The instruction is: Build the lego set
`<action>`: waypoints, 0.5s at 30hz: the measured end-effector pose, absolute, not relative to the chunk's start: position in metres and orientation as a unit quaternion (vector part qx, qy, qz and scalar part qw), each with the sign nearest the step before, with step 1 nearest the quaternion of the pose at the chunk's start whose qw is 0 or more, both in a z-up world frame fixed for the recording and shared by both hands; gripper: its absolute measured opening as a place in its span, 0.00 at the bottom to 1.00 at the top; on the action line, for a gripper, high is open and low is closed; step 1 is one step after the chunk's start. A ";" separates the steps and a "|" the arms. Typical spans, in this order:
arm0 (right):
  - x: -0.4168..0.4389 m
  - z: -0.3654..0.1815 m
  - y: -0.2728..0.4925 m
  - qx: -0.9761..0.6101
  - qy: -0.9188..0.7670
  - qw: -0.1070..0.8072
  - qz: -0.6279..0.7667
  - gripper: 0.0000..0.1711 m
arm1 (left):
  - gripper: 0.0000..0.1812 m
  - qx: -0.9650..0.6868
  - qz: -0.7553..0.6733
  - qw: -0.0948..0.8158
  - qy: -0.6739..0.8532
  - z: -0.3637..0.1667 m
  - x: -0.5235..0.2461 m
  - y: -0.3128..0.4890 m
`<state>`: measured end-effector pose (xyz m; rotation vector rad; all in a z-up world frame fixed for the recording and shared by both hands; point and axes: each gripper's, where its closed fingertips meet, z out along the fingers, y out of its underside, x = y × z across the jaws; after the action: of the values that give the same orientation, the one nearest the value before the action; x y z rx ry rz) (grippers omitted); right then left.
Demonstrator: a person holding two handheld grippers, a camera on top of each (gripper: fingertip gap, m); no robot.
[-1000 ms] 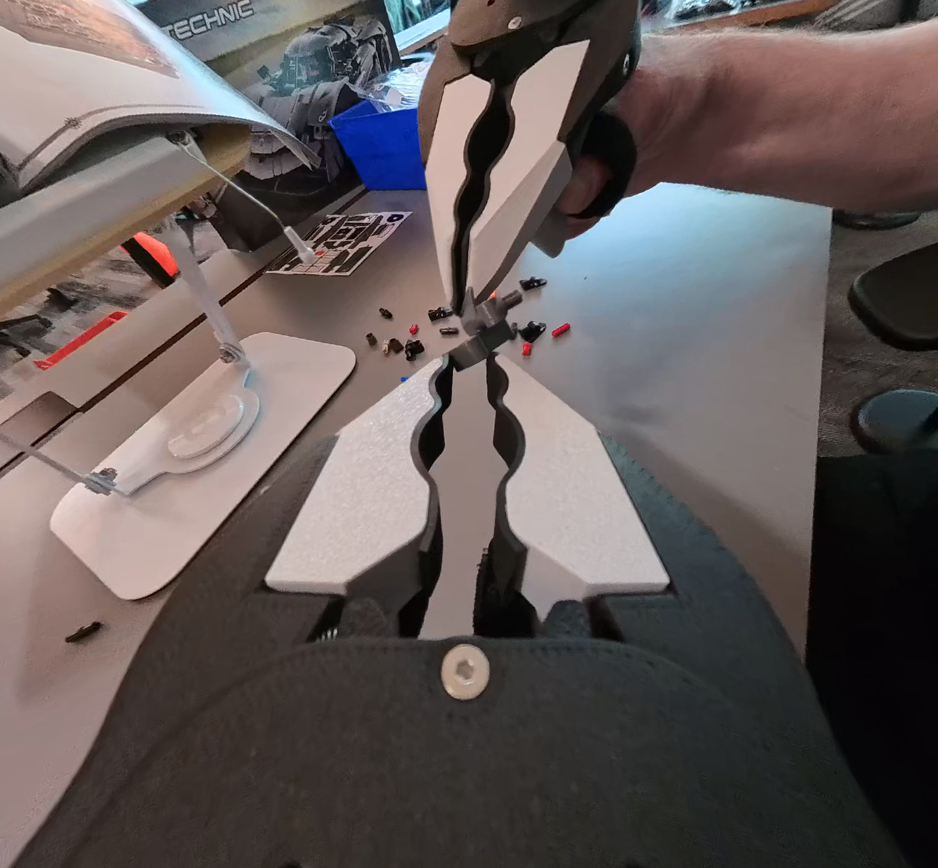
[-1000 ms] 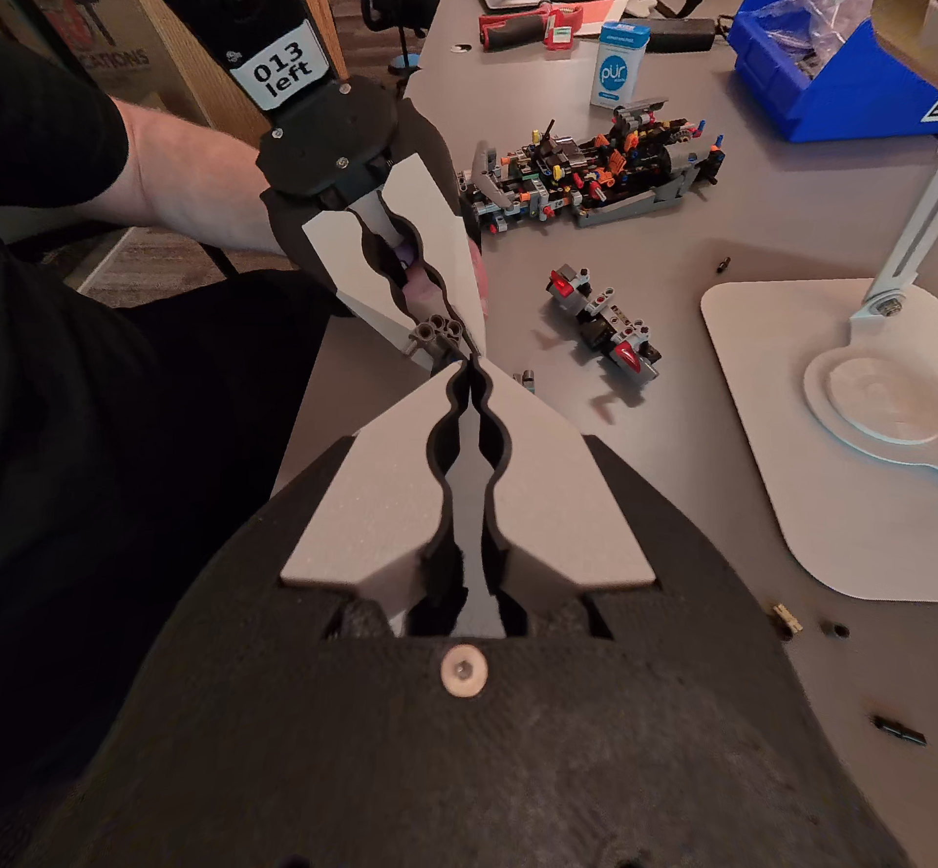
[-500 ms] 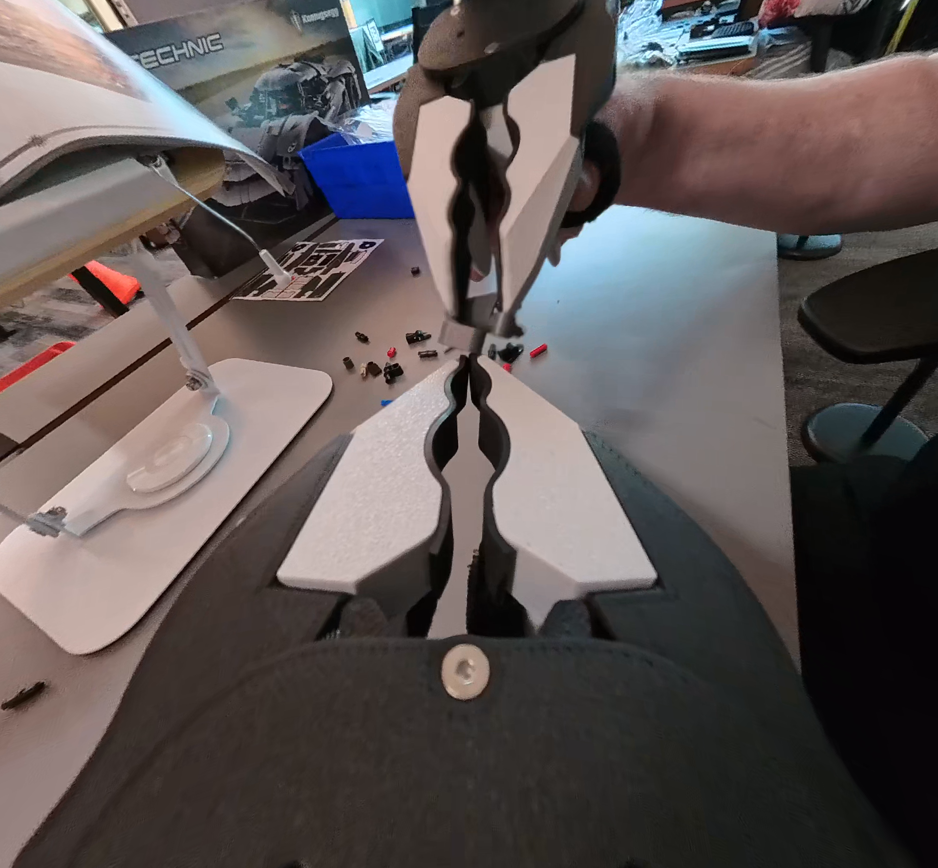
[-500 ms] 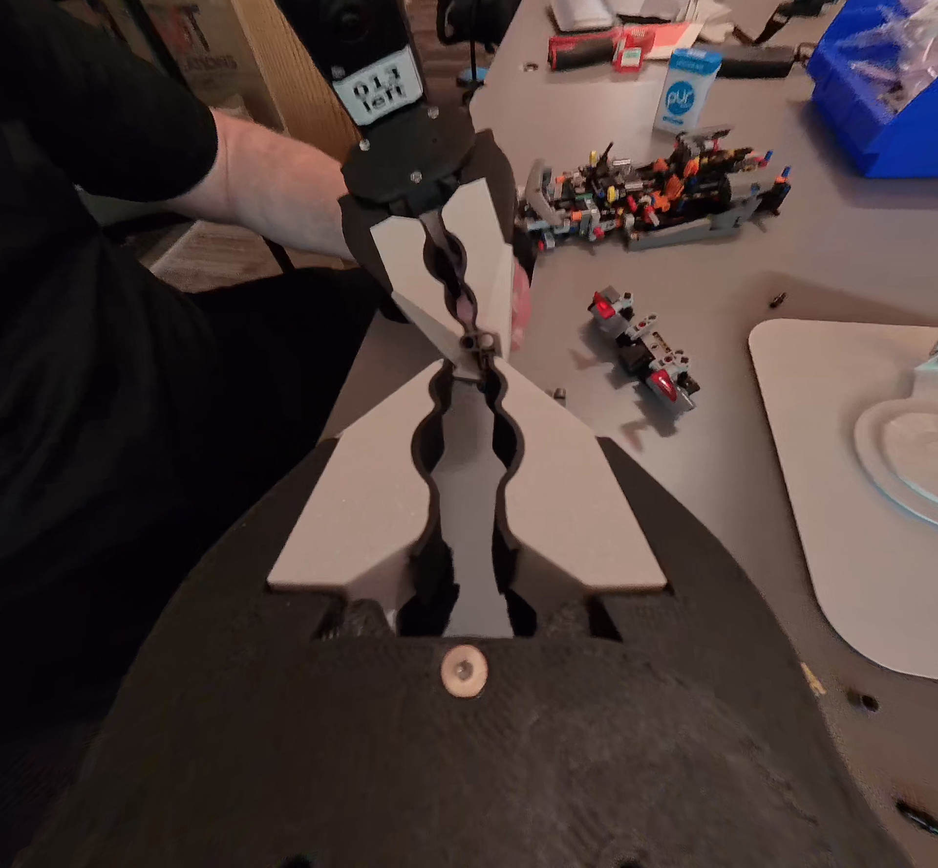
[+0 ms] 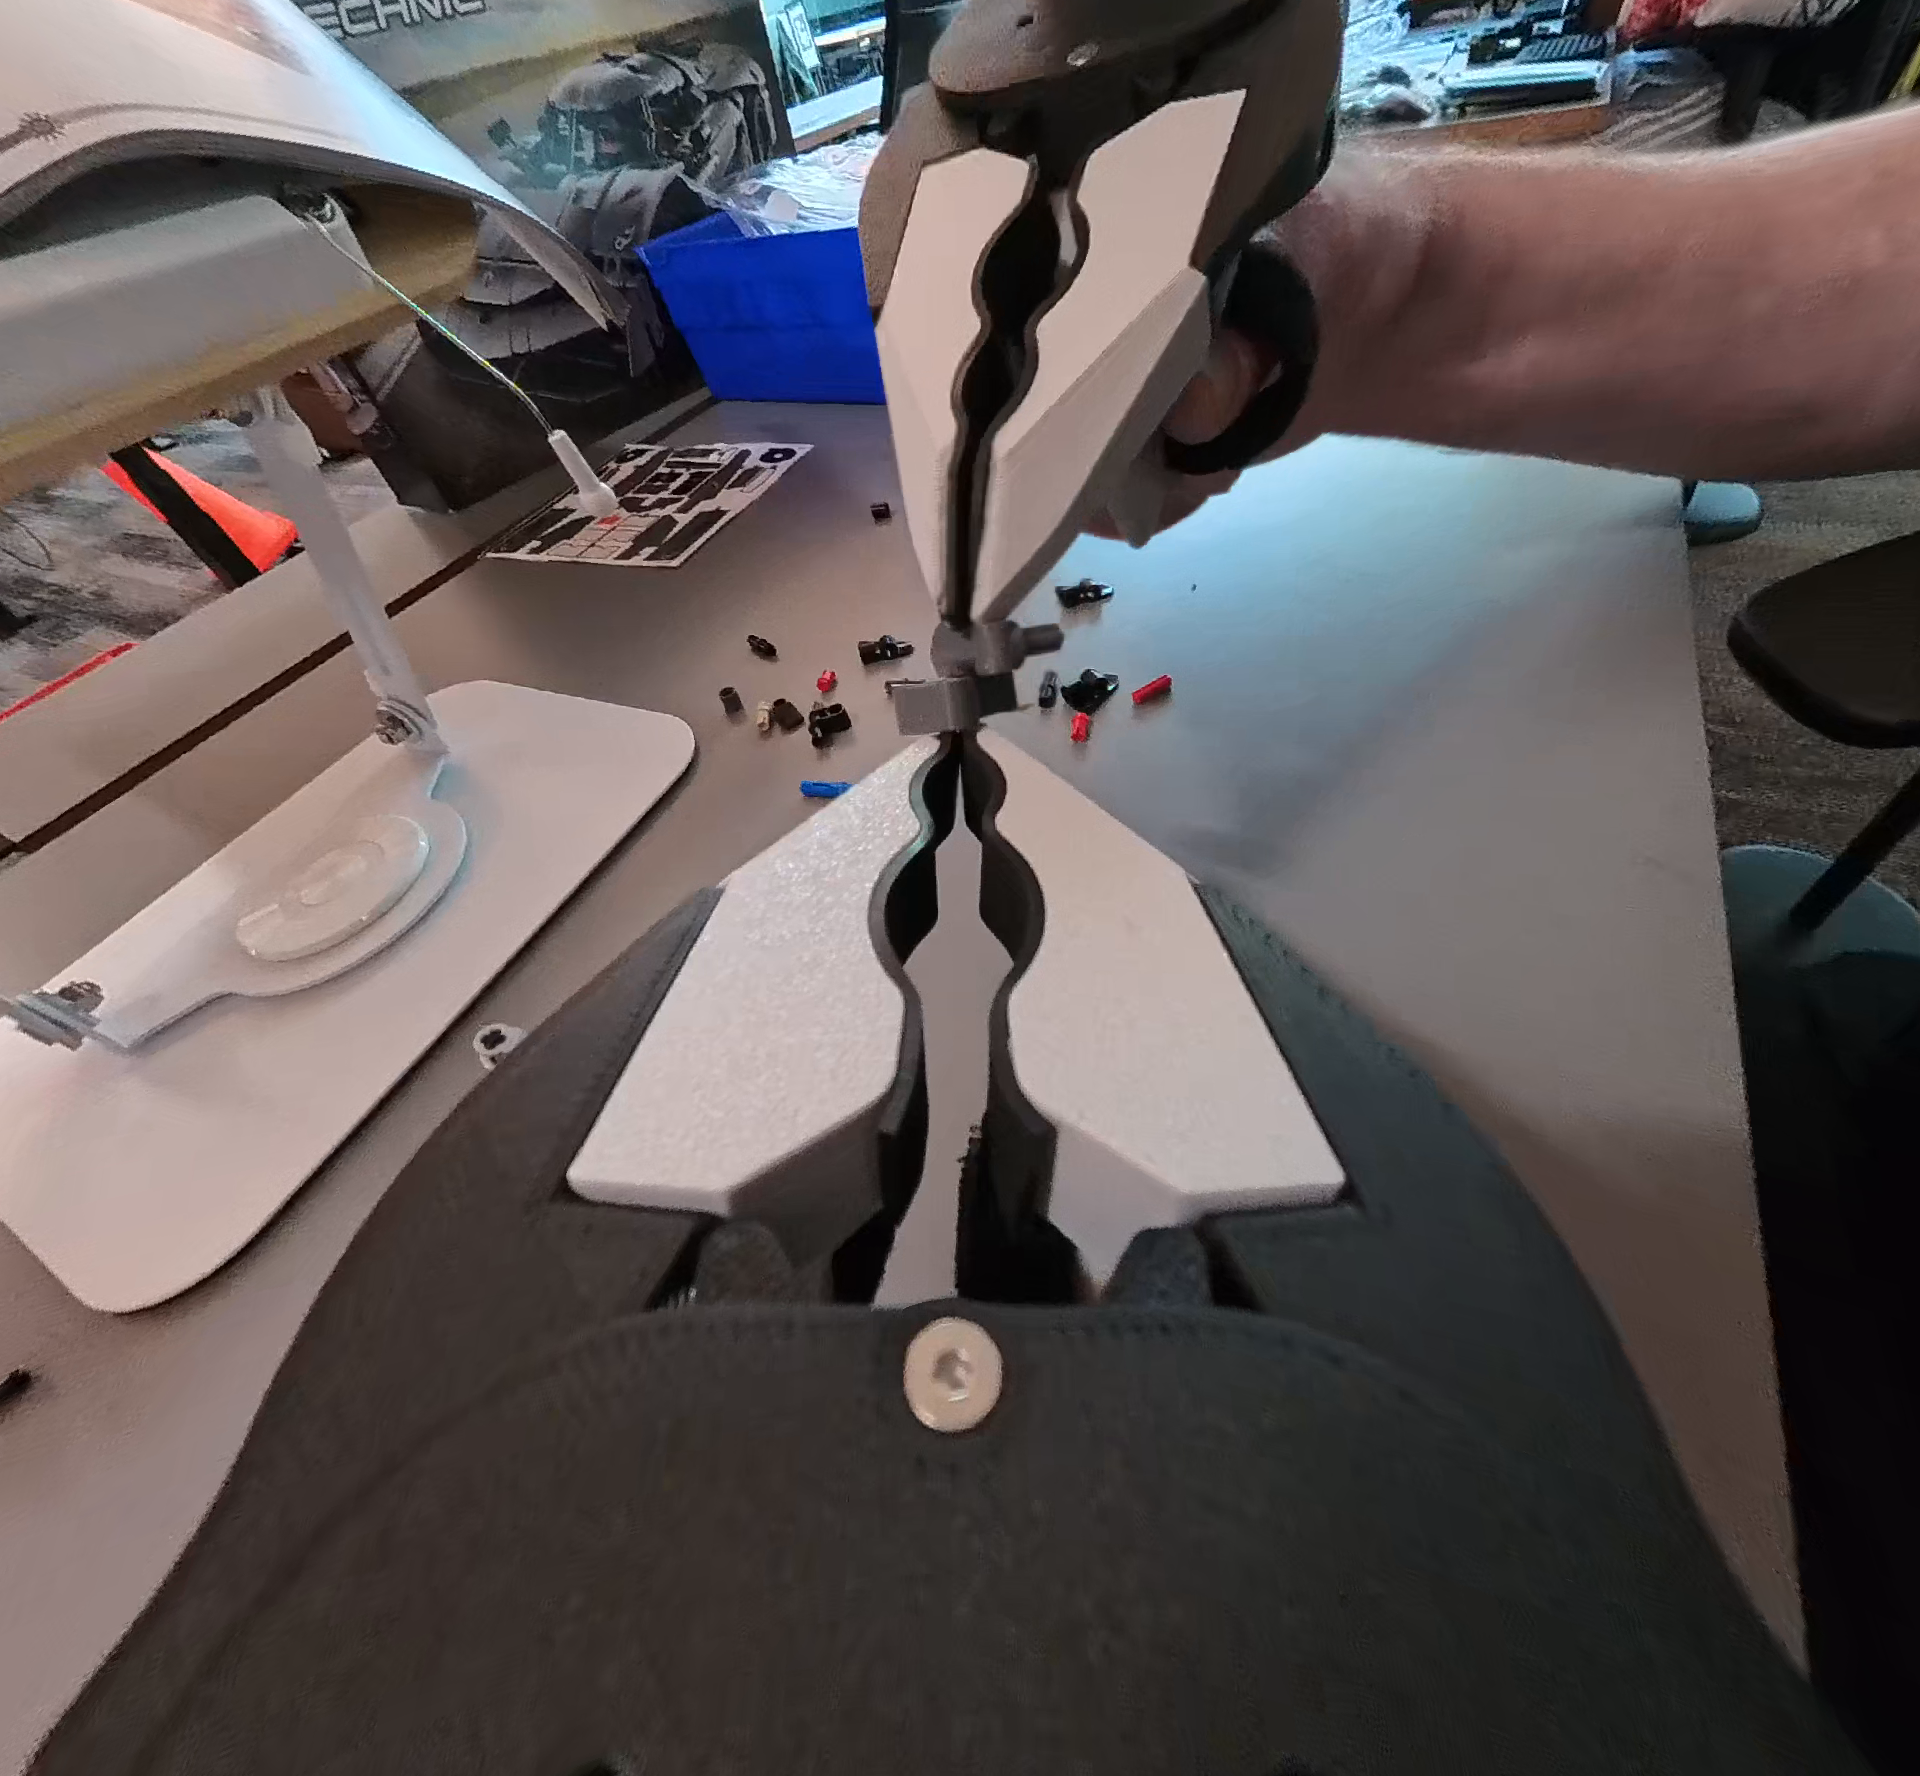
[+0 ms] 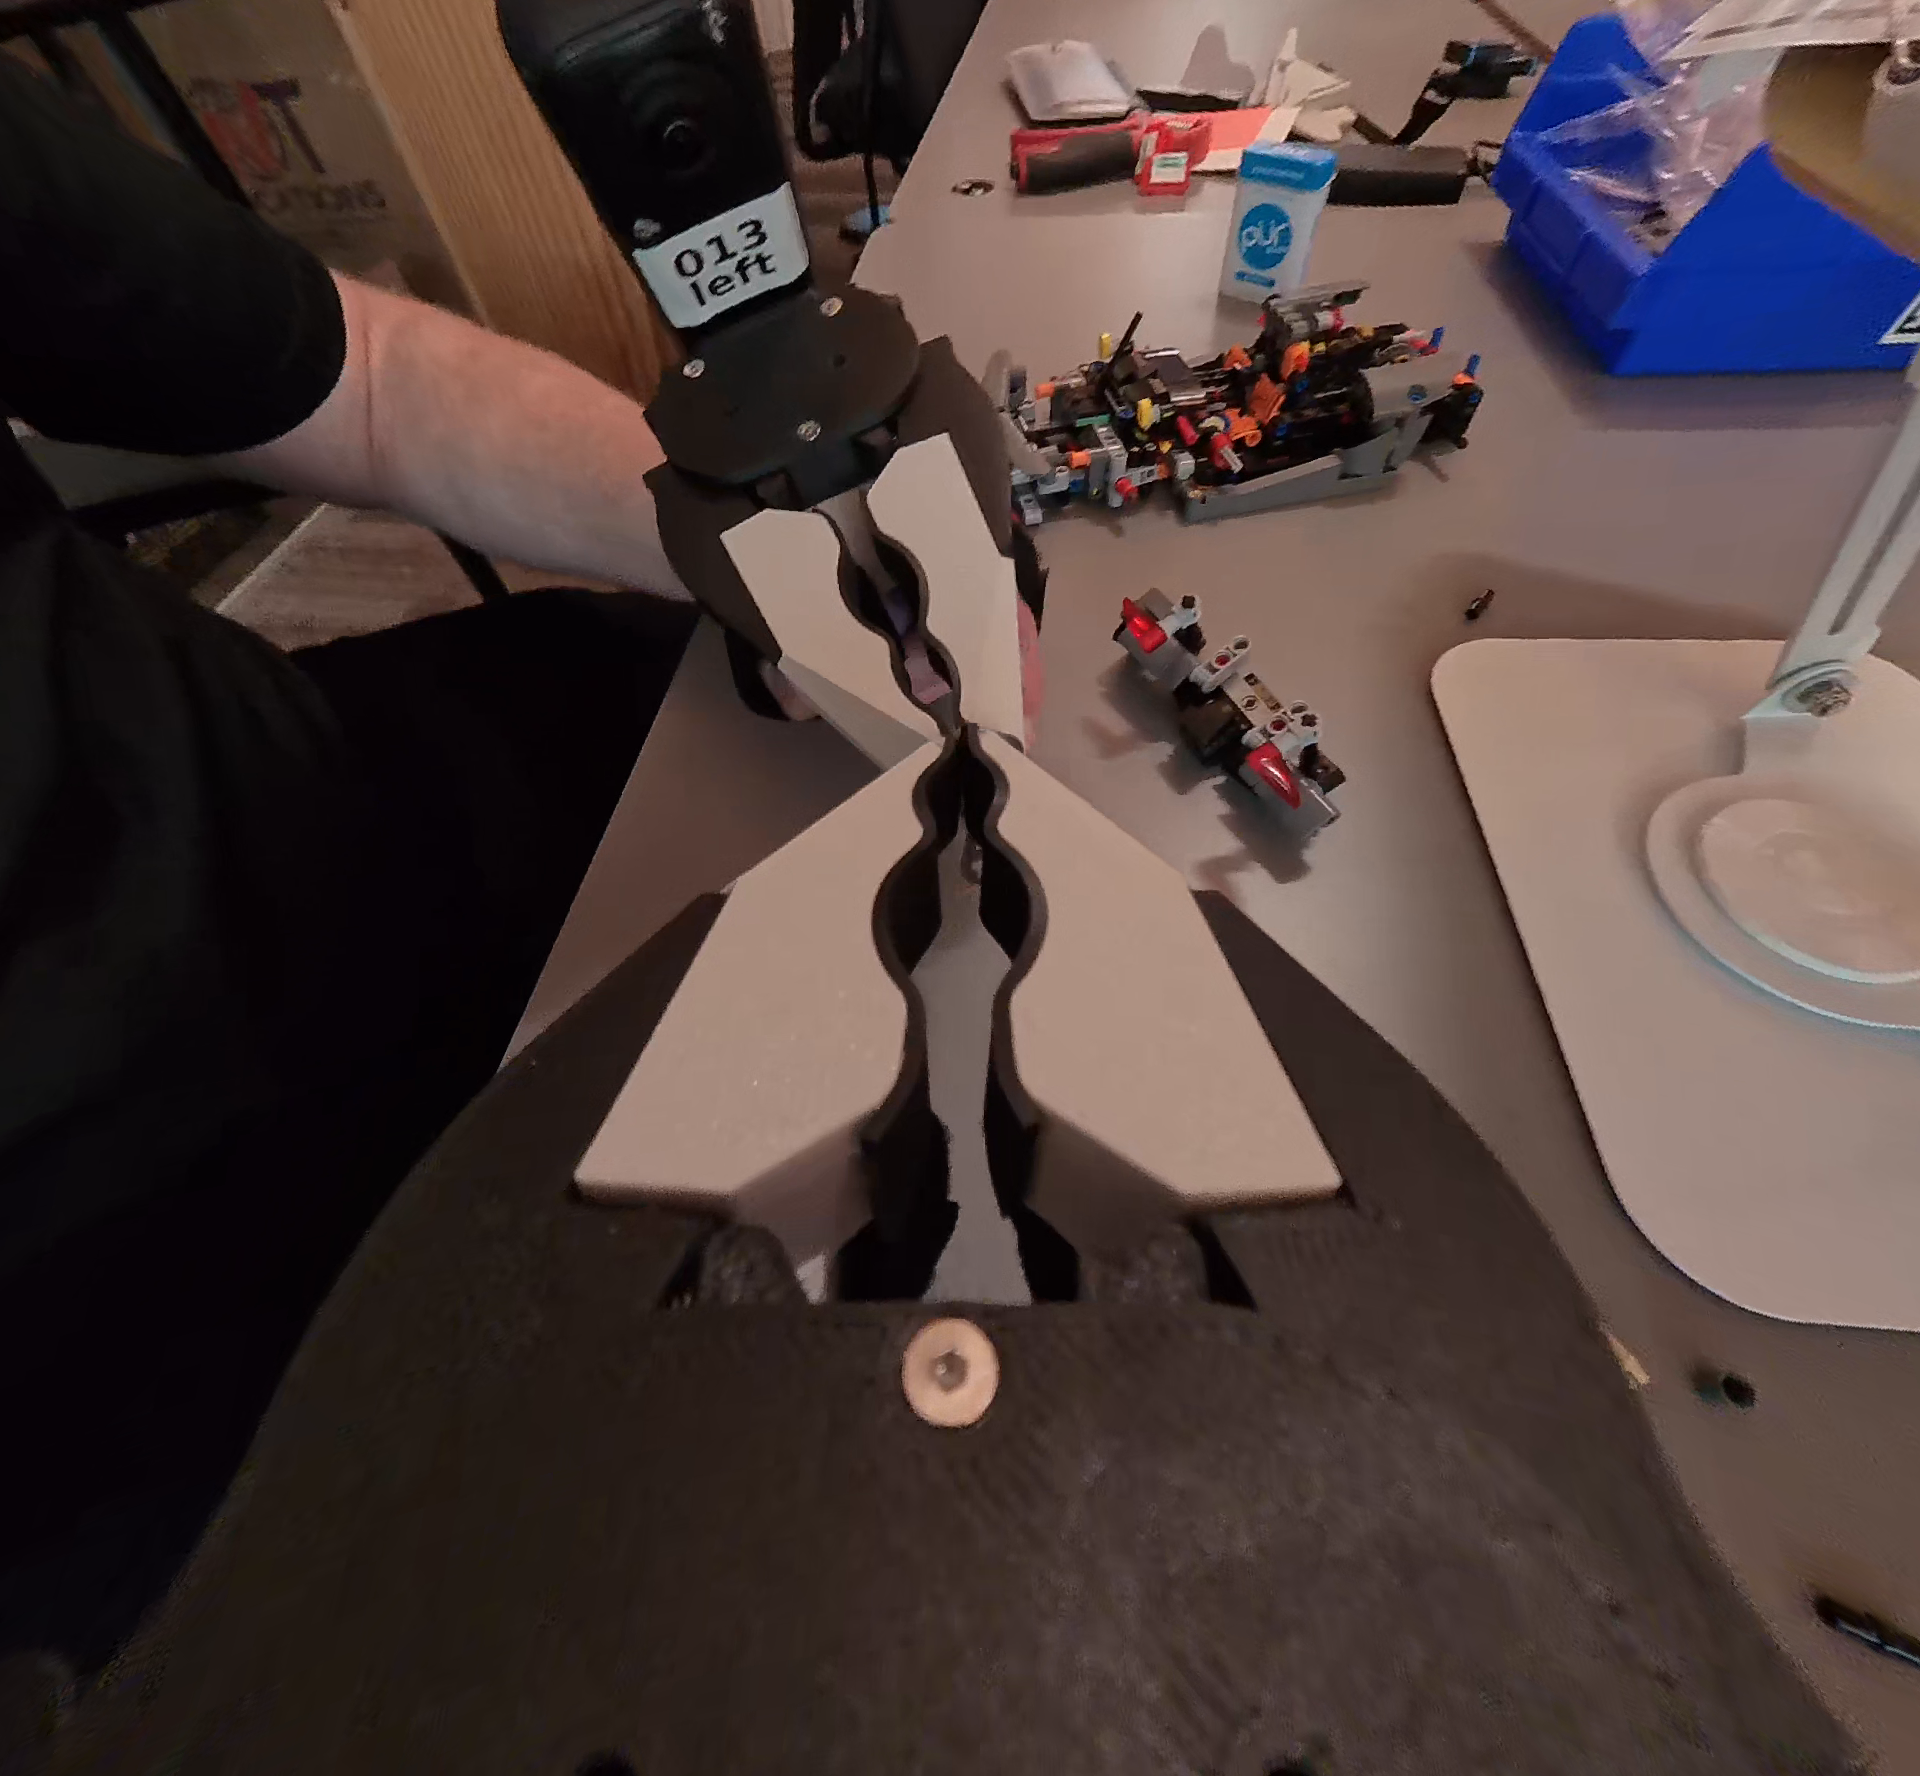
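Note:
My left gripper (image 5: 956,744) is shut on a small grey lego piece (image 5: 935,703), held above the grey table (image 5: 1403,791). My right gripper (image 5: 968,620) comes down from above, shut on a second grey lego piece with a side pin (image 5: 1003,648). The two pieces touch, stacked tip to tip. In the right wrist view my right gripper (image 6: 964,752) meets the left gripper (image 6: 951,724) and the pieces are almost hidden between the tips. A long lego chassis (image 6: 1236,417) and a small grey-and-red sub-assembly (image 6: 1231,718) lie on the table beyond.
Loose black, red and blue pins (image 5: 821,703) lie behind the grippers. A white book stand base (image 5: 312,916) with the open instruction booklet (image 5: 156,95) stands left. A blue bin (image 5: 769,313), a sticker sheet (image 5: 655,505), the set's box (image 5: 540,64) and a small white-and-blue container (image 6: 1283,220) sit farther back. Only a small space, under 4 cm, lies between the two pairs of fingers.
Both grippers stayed tip to tip and shut. The right gripper tilted, and the two grey pieces now show stacked between the tips with the pin pointing right.

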<state>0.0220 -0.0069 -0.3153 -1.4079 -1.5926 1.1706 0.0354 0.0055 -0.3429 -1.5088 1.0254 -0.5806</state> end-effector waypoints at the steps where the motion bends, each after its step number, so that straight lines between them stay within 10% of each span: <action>1: 0.022 -0.315 -0.005 -0.547 -0.606 0.353 0.457 0.00 | 0.00 -0.642 -0.246 0.580 0.438 -0.343 0.036 0.006; 15: 0.023 -0.345 0.004 -0.598 -0.564 0.334 0.461 0.00 | 0.00 -0.659 -0.163 0.546 0.490 -0.370 0.048 0.009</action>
<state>0.0232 0.0043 -0.3453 -1.5607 -1.4715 1.2040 0.0483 0.0088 -0.3700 -1.5633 1.1627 -0.3853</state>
